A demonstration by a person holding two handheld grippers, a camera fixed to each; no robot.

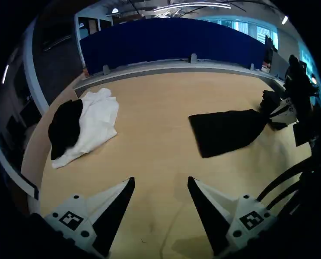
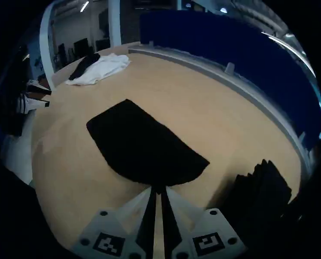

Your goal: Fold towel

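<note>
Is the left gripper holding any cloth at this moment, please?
No, the left gripper is open, its two fingers spread apart over the wooden table, with the black towel lying farther off.

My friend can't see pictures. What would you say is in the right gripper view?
The right gripper pinches the near edge of a black towel lying flat on a light wooden table. A stack of dark cloths sits at the right, and a white and black cloth pile lies at the far end.
</note>
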